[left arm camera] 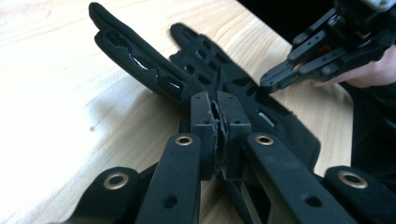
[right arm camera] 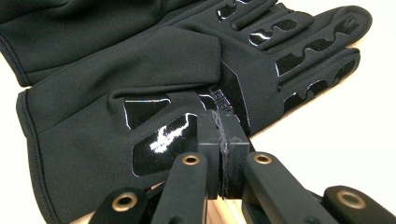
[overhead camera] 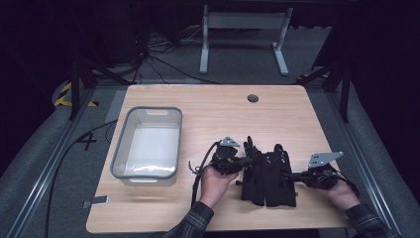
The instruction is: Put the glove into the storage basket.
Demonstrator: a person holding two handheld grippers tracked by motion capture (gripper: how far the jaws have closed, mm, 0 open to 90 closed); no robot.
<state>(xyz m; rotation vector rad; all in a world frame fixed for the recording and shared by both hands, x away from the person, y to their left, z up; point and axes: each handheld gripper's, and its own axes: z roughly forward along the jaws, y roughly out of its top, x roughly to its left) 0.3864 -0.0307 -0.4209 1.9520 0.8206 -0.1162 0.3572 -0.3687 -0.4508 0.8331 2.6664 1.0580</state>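
Two black gloves lie side by side on the wooden table (overhead camera: 223,114), near its front edge. My left gripper (overhead camera: 246,161) comes in from the left and is shut on the edge of the left glove (overhead camera: 252,176); in the left gripper view that glove (left arm camera: 140,65) stretches away from the closed jaws, its fingers slightly raised. My right gripper (overhead camera: 293,175) is shut, its tips against the right side of the right glove (overhead camera: 279,181). In the right gripper view the closed jaws (right arm camera: 222,122) touch the glove's palm (right arm camera: 140,79), with no fabric visibly between them.
A grey plastic bin (overhead camera: 119,153) stands at the left of the table. A round cable hole (overhead camera: 253,98) sits near the far edge. Beyond the table are a white desk frame (overhead camera: 242,34) and cables on the floor.
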